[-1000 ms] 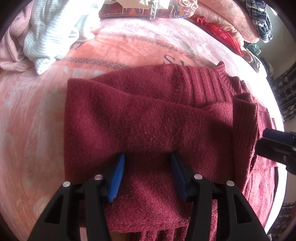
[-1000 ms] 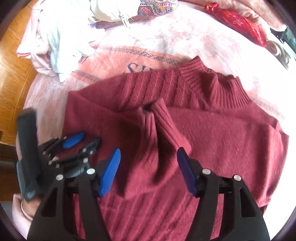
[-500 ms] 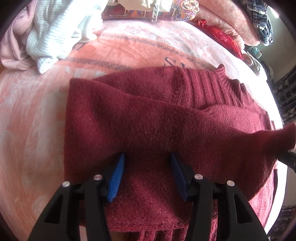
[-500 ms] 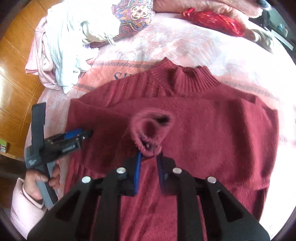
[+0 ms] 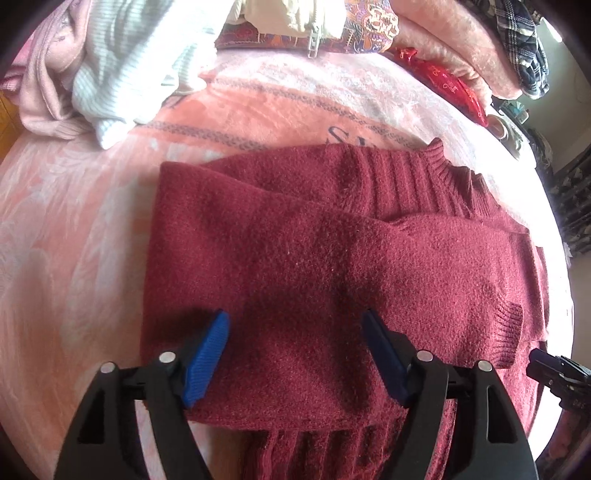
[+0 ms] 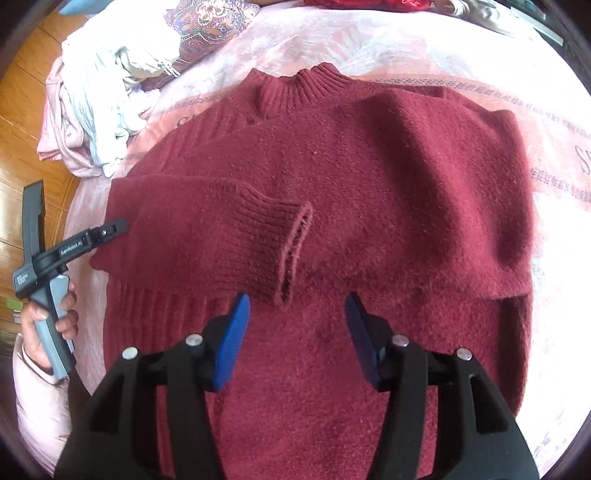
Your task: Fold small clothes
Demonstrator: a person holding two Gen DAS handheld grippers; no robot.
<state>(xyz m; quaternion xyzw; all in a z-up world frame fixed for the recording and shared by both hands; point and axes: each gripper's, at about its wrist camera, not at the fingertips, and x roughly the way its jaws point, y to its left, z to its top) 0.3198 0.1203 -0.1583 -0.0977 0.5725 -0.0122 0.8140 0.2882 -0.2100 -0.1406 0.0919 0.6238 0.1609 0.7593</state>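
A dark red knit sweater (image 5: 332,258) lies flat on the pink bed blanket, collar away from me; it also shows in the right wrist view (image 6: 369,166). One sleeve lies folded across the chest, its ribbed cuff (image 6: 273,251) resting on the body; the cuff also shows in the left wrist view (image 5: 509,332). My left gripper (image 5: 295,354) is open and empty over the sweater's left side. My right gripper (image 6: 297,336) is open and empty just behind the cuff. The left gripper also appears at the left edge of the right wrist view (image 6: 110,229).
A heap of white and pink clothes (image 5: 110,66) and a patterned fabric (image 5: 369,26) lie at the far side of the bed. A red bag (image 5: 443,81) lies far right. Pink blanket (image 5: 66,258) surrounds the sweater. Wooden floor (image 6: 22,110) lies beyond the bed's left edge.
My right gripper carried the sleeve cuff across the sweater, laid it on the body and opened. The left gripper stayed open over the sweater's left side.
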